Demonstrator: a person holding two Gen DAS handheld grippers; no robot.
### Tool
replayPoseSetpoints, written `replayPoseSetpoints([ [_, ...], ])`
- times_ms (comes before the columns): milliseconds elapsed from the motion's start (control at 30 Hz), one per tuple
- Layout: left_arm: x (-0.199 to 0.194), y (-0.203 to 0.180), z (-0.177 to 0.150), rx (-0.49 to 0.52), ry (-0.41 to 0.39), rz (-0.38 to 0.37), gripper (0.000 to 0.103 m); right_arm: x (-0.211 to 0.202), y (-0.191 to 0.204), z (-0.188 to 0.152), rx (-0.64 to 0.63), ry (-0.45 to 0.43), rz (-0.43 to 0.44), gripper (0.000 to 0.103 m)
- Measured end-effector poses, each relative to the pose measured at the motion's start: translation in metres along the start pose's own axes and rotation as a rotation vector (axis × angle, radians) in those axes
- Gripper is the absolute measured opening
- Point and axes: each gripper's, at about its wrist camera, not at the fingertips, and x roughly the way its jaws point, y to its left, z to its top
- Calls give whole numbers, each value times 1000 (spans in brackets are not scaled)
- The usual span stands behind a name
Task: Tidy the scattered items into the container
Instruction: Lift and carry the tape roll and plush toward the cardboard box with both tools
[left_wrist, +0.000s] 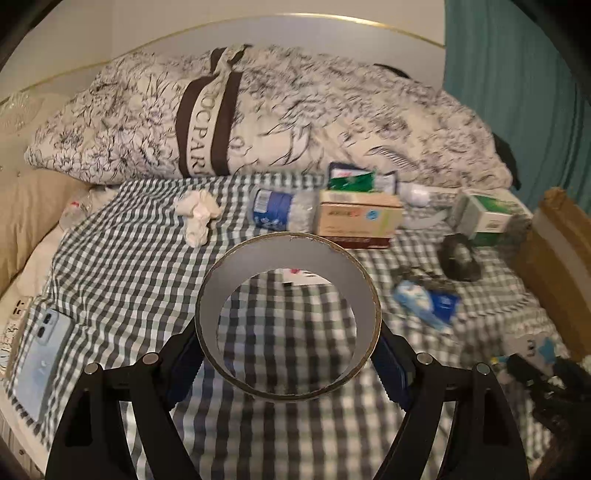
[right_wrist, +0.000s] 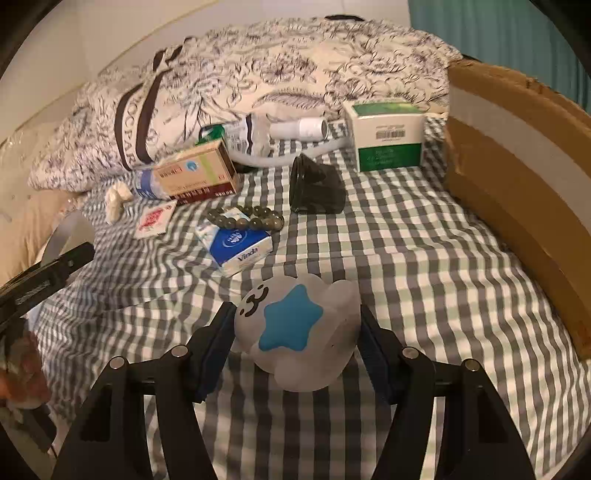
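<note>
Left wrist view: the left gripper (left_wrist: 288, 363) clamps a grey tape roll (left_wrist: 290, 317) by its outer rim, one pad on each side, with the hollow core facing forward and the checked bed sheet (left_wrist: 122, 251) visible through it. Right wrist view: the right gripper (right_wrist: 295, 345) is closed on a pale rubber toy (right_wrist: 297, 328) with a blue star, squeezed at its two flanks.

Both objects appear lifted clear of the bed, so the step in hand looks like carrying them to the cardboard box (right_wrist: 517, 177), which stands to the right of both grippers. To do it well, each grip should stay firm and level; the soft toy may slip if tilted, and the roll could rotate between the pads.

The box wall rises well above the sheet, so each load likely needs to pass over its top edge before release. Bare sheet lies between the right gripper and the box. Ahead of it lie a tissue pack (right_wrist: 240, 247), a bead bracelet (right_wrist: 247, 219) and a dark cup (right_wrist: 316, 188) on its side; a green box (right_wrist: 388, 133) sits farther off, near the cardboard. The left gripper must cross over these.
</note>
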Motion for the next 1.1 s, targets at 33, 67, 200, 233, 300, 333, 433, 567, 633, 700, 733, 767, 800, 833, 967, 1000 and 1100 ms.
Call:
replayPoseSetpoints([
  [33, -13, -3, 1, 8, -12, -11, 83, -7, 2, -4, 1, -10, 12, 64],
  [67, -20, -6, 2, 12, -19, -16, 83, -15, 5, -8, 1, -21, 28, 64],
  [200, -56, -18, 2, 40, -39, -26, 83, -53, 17, -26, -6, -73, 84, 64],
  [233, -64, -21, 2, 45, -46, -27, 83, -60, 20, -28, -11, -78, 90, 64],
  [300, -76, -27, 2, 54, -57, -21, 83, -81, 25, -34, -29, -104, 88, 64],
  [333, -83, -31, 2, 59, -62, -24, 83, -90, 26, -36, -38, -113, 83, 64],
  [433, -99, -43, 4, 60, -77, -59, 83, -115, 24, -38, -46, -147, 82, 64],
  [567, -117, -67, 10, 88, -96, -93, 83, -145, 8, -34, -31, -183, 62, 64],
  [633, -126, -80, 13, 100, -109, -119, 83, -158, -2, -30, -22, -202, 51, 64],
  [700, -133, -97, 19, 118, -119, -147, 83, -174, -16, -23, -8, -228, 32, 64],
  [733, -135, -104, 21, 125, -123, -157, 83, -179, -22, -20, -1, -237, 25, 64],
  [767, -137, -113, 25, 132, -125, -170, 83, -187, -30, -17, 8, -250, 17, 64],
  [800, -138, -122, 28, 137, -127, -184, 83, -196, -39, -12, 17, -263, 7, 64],
  [833, -139, -132, 31, 148, -129, -200, 83, -202, -45, -9, 23, -272, 0, 64],
  [967, -146, -174, 40, 200, -145, -255, 83, -229, -80, 6, 52, -316, -59, 64],
  [1000, -146, -185, 43, 211, -145, -273, 83, -236, -90, 9, 61, -330, -74, 64],
  [1100, -144, -217, 51, 231, -144, -307, 83, -249, -118, 20, 78, -343, -128, 64],
])
